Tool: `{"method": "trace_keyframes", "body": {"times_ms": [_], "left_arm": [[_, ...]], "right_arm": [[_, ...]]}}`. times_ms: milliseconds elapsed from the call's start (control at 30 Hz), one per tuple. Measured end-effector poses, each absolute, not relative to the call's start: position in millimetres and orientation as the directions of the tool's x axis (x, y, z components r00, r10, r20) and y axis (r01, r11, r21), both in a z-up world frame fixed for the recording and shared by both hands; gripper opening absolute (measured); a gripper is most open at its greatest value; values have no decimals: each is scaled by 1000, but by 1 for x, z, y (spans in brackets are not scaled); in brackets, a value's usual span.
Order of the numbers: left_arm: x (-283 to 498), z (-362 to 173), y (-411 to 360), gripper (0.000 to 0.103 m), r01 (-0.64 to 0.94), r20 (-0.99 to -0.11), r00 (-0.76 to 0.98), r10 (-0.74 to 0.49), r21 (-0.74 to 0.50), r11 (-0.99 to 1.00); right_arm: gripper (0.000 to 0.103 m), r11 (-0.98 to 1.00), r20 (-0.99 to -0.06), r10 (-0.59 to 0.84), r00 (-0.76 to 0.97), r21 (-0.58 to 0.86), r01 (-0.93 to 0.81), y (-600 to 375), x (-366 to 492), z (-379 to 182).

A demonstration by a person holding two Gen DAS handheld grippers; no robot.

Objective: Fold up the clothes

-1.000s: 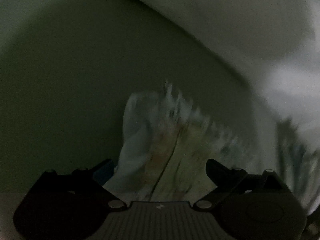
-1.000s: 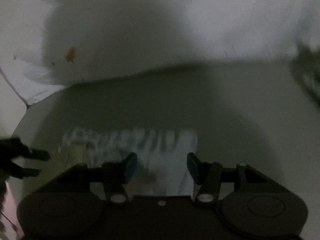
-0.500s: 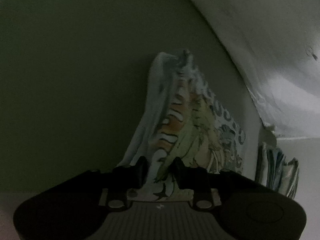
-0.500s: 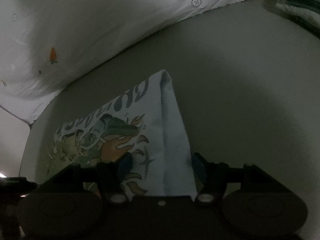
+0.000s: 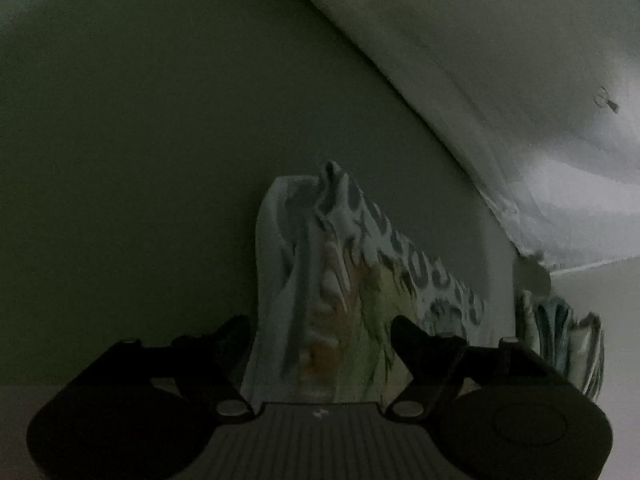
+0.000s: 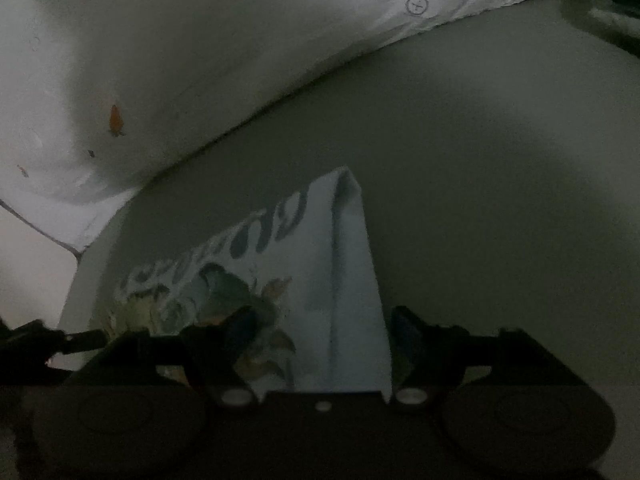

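A folded light-blue T-shirt (image 5: 340, 264) with a colourful animal print and dark lettering lies on a grey-green surface (image 5: 140, 160). My left gripper (image 5: 320, 332) sits at its near edge. Its jaws are opening, the cloth lies loose between them, and the pads do not press on it. In the right wrist view the same T-shirt (image 6: 312, 240) shows its folded side edge. My right gripper (image 6: 322, 324) straddles that edge. Its jaws are also opening and stand clear of the cloth. The left gripper's dark body (image 6: 40, 340) shows at the left edge of this view.
A white sheet (image 5: 520, 80) with small carrot prints covers the far side of the surface and also fills the upper left as the white sheet (image 6: 160, 60). A pile of folded clothes (image 5: 560, 332) stands to the right. Dark striped cloth (image 6: 616, 12) lies at the top right.
The left jaws, pinched on the T-shirt half a second ago, have spread apart. The right jaws have widened too. Both grippers have sunk towards the surface with the shirt.
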State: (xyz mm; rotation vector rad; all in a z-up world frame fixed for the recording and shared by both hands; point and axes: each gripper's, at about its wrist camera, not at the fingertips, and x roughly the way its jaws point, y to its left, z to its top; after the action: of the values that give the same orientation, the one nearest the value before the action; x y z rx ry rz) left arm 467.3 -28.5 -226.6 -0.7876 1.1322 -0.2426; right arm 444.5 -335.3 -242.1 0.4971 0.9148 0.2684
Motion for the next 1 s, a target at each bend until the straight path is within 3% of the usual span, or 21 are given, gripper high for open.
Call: {"method": "trace_keyframes", "body": {"times_ms": [133,200,367,467,633,700,767,867,1000], "left_arm": [[490,-238,-40,88,-176,-670,402,-624,-726,665],[499,-242,-40,92,-170,-652,381,-655,-746,644],[507,-244,-35,92,-129,-607,349,-714,-786,605],[510,-245,-52,85,-59,-590,353,-726,-788,612],[515,-240,-85,85,30,-586,377,-717,-766,642],[512,-243,-82,54,-4,-599,396,-696,-759,651],[507,-246,-74,43,-49,-600,417,-682,-764,643],[495,-239,-67,38,-84,-578,461,-673,-784,616],[485,-209,-80,32,-19,-508,517,-689,-811,584]], "right_arm": [[75,823,-653,488,578,565,-56,-336,464,-246],[84,799,-629,535,564,595,-94,-337,475,-248],[86,715,-581,646,495,687,-127,-341,504,-254],[86,682,-558,692,458,713,-162,-339,514,-255],[54,690,-577,703,416,696,-201,-324,528,-256],[33,721,-605,673,426,665,-195,-322,528,-254],[23,730,-603,653,457,662,-170,-325,521,-249],[17,737,-580,622,527,661,-142,-330,499,-232],[16,738,-526,572,629,665,-115,-338,462,-197]]}}
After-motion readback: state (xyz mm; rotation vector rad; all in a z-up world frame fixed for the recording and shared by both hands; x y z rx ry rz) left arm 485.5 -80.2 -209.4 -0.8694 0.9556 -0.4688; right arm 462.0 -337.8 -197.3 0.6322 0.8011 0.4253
